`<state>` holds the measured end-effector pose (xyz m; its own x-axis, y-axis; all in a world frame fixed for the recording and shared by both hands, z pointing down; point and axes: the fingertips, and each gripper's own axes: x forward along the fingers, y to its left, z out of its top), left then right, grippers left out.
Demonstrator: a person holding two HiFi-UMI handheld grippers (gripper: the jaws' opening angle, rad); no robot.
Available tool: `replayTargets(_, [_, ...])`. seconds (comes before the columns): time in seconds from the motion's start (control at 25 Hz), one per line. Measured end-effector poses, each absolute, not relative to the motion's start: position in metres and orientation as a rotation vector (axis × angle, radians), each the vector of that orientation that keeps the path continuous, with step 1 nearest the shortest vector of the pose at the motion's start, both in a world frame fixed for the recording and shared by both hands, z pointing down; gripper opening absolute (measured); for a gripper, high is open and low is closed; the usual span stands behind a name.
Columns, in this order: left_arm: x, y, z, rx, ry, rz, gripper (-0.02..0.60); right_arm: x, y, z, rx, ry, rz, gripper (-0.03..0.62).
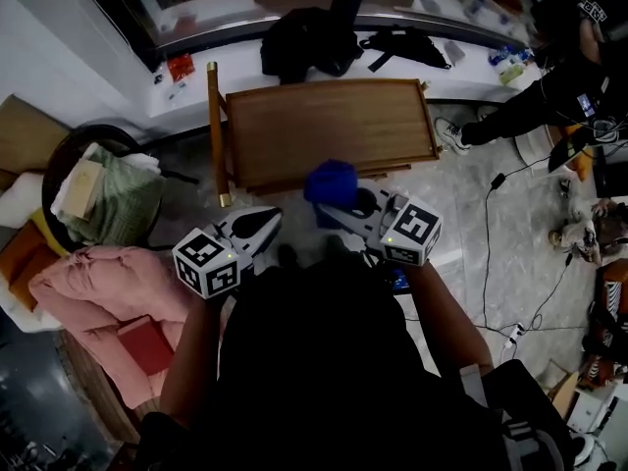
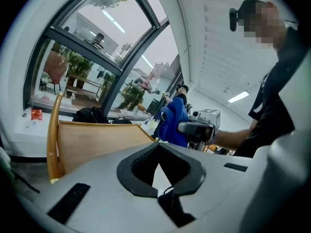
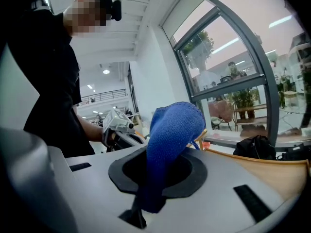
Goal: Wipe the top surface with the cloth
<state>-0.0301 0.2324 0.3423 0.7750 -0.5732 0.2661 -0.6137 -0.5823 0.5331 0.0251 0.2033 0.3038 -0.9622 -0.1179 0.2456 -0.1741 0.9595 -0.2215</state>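
Observation:
A wooden tabletop (image 1: 329, 130) with a raised rail on its left side stands in front of me. My right gripper (image 1: 339, 199) hovers just off its near edge, shut on a bunched blue cloth (image 1: 329, 180) that sticks up out of the jaws. In the right gripper view the cloth (image 3: 167, 144) fills the space between the jaws. My left gripper (image 1: 260, 224) is lower and to the left, off the table's near left corner, shut with nothing in it. The left gripper view shows the tabletop (image 2: 97, 140) ahead, with the cloth (image 2: 172, 120) to its right.
Black bags (image 1: 309, 37) lie on a white curved ledge behind the table. A basket of green fabric (image 1: 108, 199) and a pink cushion (image 1: 108, 283) sit to the left. Cables (image 1: 500, 224) trail over the floor at right, near another person (image 1: 549, 96).

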Motion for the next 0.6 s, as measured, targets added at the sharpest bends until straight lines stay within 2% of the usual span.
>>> replayTargets(0.24, [-0.028,0.226,0.339,2.354,-0.871,0.063,0.009,0.036,0.199,0.305,0.290,-2.851,0.399,0.066])
replayTargets(0.6, [-0.052,0.213,0.350,2.310,-0.923,0.010,0.009,0.006,0.185,0.319,0.284,-2.783,0.407,0.064])
